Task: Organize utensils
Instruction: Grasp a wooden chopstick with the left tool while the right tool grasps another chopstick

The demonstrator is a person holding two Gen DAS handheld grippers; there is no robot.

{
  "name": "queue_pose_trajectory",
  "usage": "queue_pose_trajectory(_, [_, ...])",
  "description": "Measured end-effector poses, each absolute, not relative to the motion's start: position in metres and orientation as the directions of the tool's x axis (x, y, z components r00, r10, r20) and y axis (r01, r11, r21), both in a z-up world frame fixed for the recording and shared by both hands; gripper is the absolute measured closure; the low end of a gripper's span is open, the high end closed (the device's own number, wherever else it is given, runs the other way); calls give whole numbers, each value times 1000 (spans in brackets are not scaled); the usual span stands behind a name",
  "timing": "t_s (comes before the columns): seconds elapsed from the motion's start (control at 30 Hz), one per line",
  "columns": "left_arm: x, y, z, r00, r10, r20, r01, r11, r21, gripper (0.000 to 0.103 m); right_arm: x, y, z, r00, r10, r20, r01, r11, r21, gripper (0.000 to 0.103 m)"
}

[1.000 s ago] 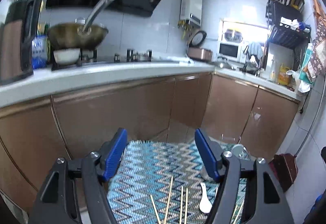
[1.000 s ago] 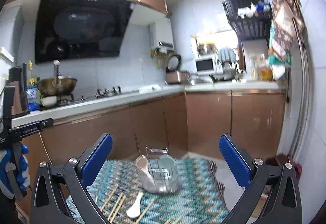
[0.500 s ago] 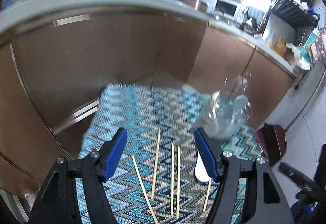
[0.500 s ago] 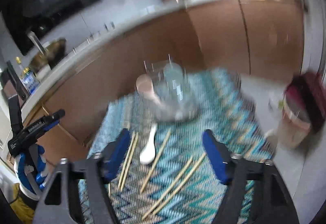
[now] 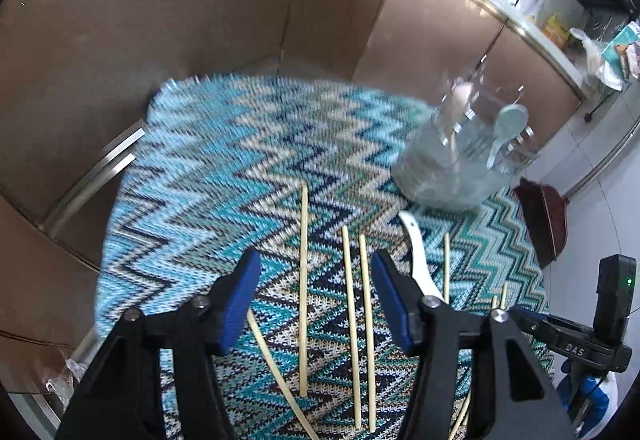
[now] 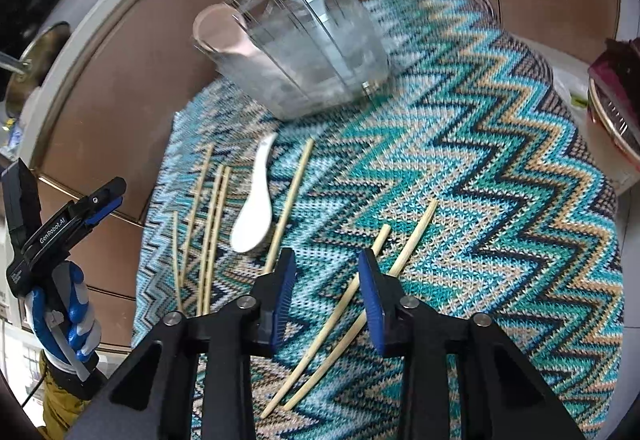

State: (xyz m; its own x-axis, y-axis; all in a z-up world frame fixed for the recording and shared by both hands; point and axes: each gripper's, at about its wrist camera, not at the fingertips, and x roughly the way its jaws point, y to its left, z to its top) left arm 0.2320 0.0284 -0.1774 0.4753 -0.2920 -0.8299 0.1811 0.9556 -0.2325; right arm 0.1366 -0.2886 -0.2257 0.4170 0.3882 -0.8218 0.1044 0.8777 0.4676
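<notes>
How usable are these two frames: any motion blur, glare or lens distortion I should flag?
Left wrist view: the far edge of the zigzag cloth and the clear utensil holder are motion-smeared, the nearer chopsticks crisp; window glare top right. Right wrist view: holder slightly smeared, white spoon sharp. Both show strong fisheye curvature and dark corners.

Clear utensil holder (image 5: 460, 155) motion-blurred; compartment contents indistinct. White spoon (image 5: 416, 260) bowl hidden behind left tongs (image 5: 316, 304). Chopsticks (image 5: 352, 312) cut off at frame bottom.
</notes>
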Motion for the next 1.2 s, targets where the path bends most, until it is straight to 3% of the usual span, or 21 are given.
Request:
queue_pose_trajectory(0.43, [289, 16, -229, 314, -280, -907, 156, 958, -242, 64, 166, -278, -256, 326, 309, -893, 121, 924, 364, 86])
queue_pose_trajectory(0.67, [309, 6, -248, 256, -230, -939, 164, 968, -192, 88, 175, -280, -257, 311, 317, -896, 105, 925, 364, 89])
queue_pose_trajectory(1.0, [315, -13, -250, 277, -157, -948, 161, 980, -115, 98, 177, -281, -257, 323, 318, -891, 101, 925, 367, 91])
queue_pose_trajectory(1.2, [289, -7, -231, 371, -226, -901, 127, 973, -192, 98, 166, -279, -252, 375, 348, -859, 105, 905, 412, 93])
